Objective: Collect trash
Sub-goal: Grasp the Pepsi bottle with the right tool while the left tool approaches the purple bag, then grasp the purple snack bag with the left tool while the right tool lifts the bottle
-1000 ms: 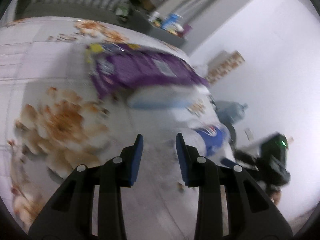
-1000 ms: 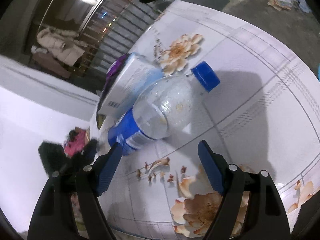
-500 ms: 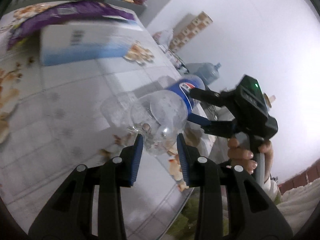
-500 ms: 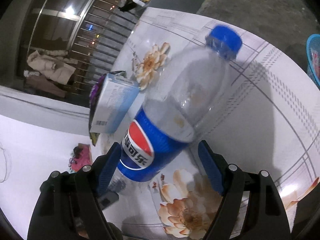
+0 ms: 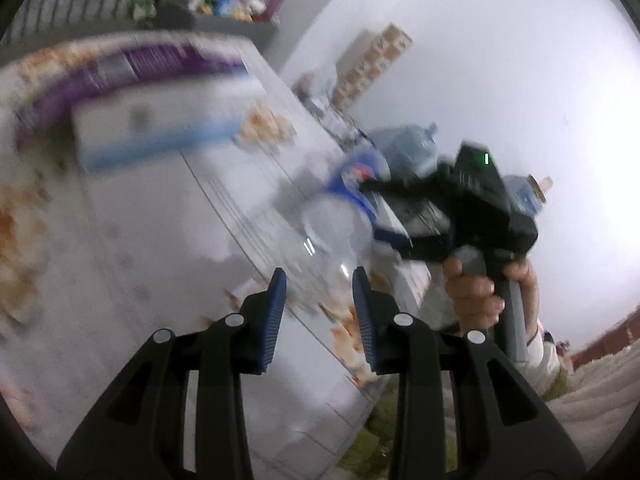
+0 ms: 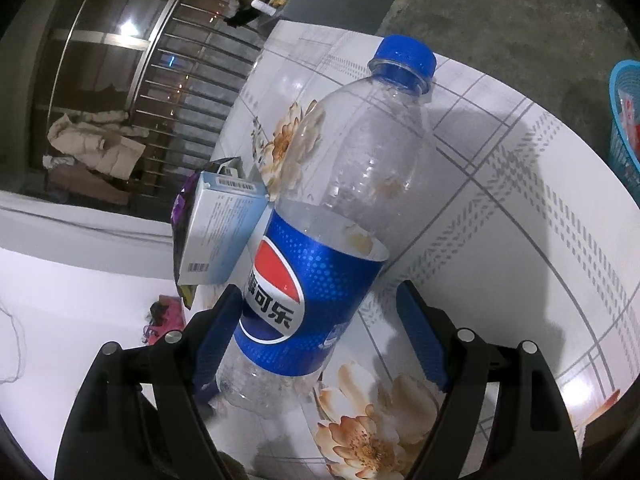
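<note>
the right gripper [image 6: 320,344] is spread wide, its blue ribbed pads on either side of a clear plastic bottle [image 6: 344,208]. the left pad looks to be touching the bottle's lower body; the right pad stands apart from it, so nothing is grasped yet. the bottle lies on the table [image 6: 520,208], base between the jaws, long axis running straight away from the gripper, up and slightly right, to a blue screw cap [image 6: 404,58]. it looks empty, smooth and thin-walled, with a glossy blue label around its middle. just beside it to the left sits a small white and pale blue cardboard box [image 6: 220,232] on a purple foil bag [image 6: 180,216]. the tabletop is glossy white with grey lines and printed orange flowers. a blue basket [image 6: 622,120] shows at the far right edge.

the left gripper [image 5: 320,312] is empty and partly spread, just short of the bottle's other end in a blurred view. the right gripper is nearer to a grasp.
</note>
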A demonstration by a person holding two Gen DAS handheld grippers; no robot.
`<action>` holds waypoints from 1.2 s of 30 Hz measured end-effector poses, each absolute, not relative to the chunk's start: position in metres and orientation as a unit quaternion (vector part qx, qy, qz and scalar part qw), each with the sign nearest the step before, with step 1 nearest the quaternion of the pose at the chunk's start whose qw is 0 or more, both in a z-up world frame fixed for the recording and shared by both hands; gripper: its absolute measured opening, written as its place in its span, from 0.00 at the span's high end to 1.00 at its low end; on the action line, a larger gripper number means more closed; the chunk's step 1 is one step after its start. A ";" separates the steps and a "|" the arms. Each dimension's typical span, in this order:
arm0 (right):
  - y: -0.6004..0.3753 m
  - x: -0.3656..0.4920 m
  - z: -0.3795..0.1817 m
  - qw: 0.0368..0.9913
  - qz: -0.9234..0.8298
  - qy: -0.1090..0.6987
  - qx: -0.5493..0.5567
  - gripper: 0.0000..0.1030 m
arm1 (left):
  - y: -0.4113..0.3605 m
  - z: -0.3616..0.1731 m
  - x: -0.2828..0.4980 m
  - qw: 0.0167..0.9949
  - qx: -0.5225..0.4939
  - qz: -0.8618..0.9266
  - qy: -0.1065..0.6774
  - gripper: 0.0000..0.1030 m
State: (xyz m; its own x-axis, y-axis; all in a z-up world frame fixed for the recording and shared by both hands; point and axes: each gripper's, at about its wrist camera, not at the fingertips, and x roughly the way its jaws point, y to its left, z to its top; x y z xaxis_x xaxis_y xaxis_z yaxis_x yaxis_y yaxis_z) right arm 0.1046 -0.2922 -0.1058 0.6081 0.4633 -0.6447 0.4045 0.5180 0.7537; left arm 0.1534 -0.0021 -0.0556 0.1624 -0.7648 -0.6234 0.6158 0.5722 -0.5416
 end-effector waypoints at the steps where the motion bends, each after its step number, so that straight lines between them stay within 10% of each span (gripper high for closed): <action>1: -0.294 0.104 -0.106 0.749 0.020 0.442 0.493 0.23 | 0.004 -0.048 0.161 0.767 -0.082 -0.449 0.451 0.70; 18: -0.301 0.121 -0.113 0.725 0.032 0.453 0.517 0.21 | 0.017 -0.051 0.407 0.866 0.022 -0.201 0.458 0.70; 36: -0.298 0.142 -0.114 0.740 0.051 0.466 0.484 0.32 | -0.007 -0.084 0.259 0.797 -0.048 -0.296 0.523 0.70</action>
State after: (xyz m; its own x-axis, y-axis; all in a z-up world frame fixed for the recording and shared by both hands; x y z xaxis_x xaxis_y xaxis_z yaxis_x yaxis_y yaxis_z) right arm 0.1422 -0.2978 -0.1137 0.5614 0.5249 -0.6398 0.3755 0.5273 0.7622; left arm 0.2592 -0.0066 -0.0839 0.2765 -0.5225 -0.8066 0.4227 0.8199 -0.3862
